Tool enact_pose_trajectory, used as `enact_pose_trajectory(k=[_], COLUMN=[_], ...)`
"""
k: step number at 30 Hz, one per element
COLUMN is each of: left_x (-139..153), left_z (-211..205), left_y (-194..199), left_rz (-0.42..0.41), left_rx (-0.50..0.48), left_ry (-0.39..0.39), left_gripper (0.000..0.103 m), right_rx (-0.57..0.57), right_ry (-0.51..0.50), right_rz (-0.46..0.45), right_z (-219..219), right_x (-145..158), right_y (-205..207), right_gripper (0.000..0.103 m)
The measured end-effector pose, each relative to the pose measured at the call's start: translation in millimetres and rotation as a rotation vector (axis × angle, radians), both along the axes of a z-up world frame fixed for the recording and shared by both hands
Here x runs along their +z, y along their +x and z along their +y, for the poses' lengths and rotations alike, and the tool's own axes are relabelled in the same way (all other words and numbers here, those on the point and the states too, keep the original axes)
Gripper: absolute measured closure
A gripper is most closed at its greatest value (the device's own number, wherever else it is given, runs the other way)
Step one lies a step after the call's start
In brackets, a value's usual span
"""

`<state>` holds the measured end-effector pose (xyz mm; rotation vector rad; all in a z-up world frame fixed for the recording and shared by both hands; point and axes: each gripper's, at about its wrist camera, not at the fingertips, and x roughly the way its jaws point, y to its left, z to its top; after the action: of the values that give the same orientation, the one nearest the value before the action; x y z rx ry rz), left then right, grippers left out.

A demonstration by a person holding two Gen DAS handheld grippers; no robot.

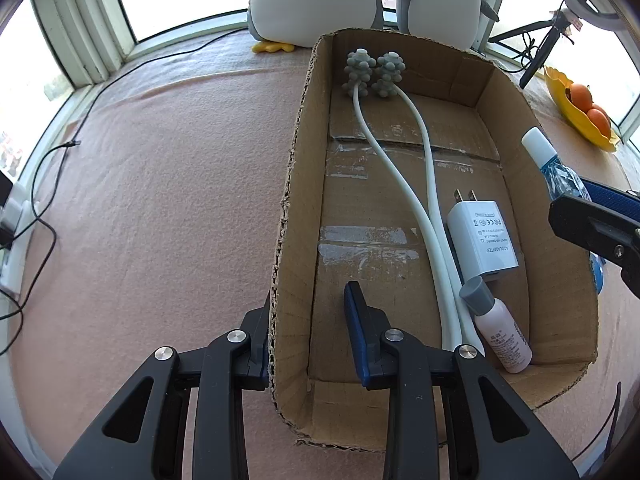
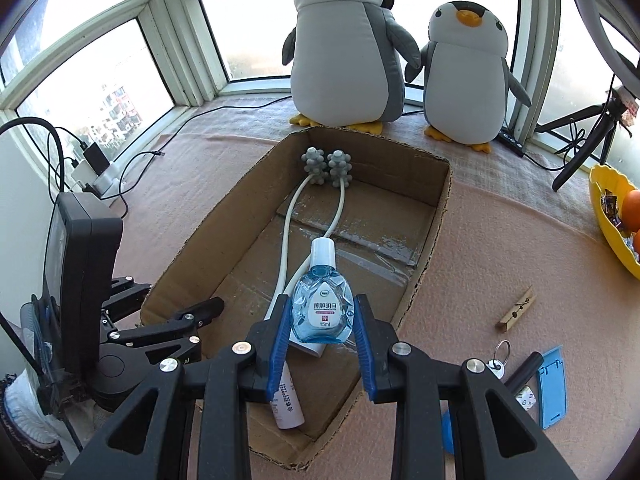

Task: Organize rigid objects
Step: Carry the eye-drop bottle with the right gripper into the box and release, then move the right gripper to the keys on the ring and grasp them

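Above the open brown cardboard box [image 2: 424,240], a clear blue eye-drop bottle with a white cap [image 2: 323,294] is clamped between the blue pads of the right gripper [image 2: 323,344].

Inside the box are seen a white two-armed massager with grey knobbed balls [image 1: 400,168], a white plug adapter [image 1: 482,240] printed "AC/DC ADAPTER", and a pale pink bottle with a grey cap [image 1: 500,328]. The eye-drop label reads "15ml". The box's left wall is straddled by the left gripper [image 1: 308,344], jaws apart.

Box [image 1: 400,208] left half bare; massager [image 1: 404,168], charger [image 1: 482,236], pink bottle [image 1: 504,336] crowd right side.
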<state>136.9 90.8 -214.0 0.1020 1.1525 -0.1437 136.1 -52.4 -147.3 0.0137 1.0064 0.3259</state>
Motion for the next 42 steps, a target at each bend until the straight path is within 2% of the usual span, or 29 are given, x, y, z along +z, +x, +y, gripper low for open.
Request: enact_pose_trajectory(k=[9, 13, 24, 32, 42], left_x=[0, 0, -1, -1, -1], left_z=[0, 0, 0, 0, 0], left_y=[1, 1, 1, 1, 1], left_rz=[0.001, 0.0, -0.001, -0.001, 0.0], left_rx=[-0.002, -0.001, -0.002, -0.001, 0.0], left_ry=[0.002, 0.003, 0.004, 0.003, 0.002], left_gripper=[0.074, 0.074, 0.074, 0.074, 0.074], right_rx=[0.031, 0.034, 0.004, -0.074, -0.211], right_ry=[-0.001, 0.008, 0.046, 0.074, 0.087], right_rz=[0.011, -0.001, -0.009, -0.024, -0.007], right_z=[13, 14, -1, -40, -126], right_x=[-6, -2, 5, 15, 16], right_y=[-4, -7, -11, -19, -31], right_gripper=[0.075, 0.058, 0.057, 0.057, 0.057])
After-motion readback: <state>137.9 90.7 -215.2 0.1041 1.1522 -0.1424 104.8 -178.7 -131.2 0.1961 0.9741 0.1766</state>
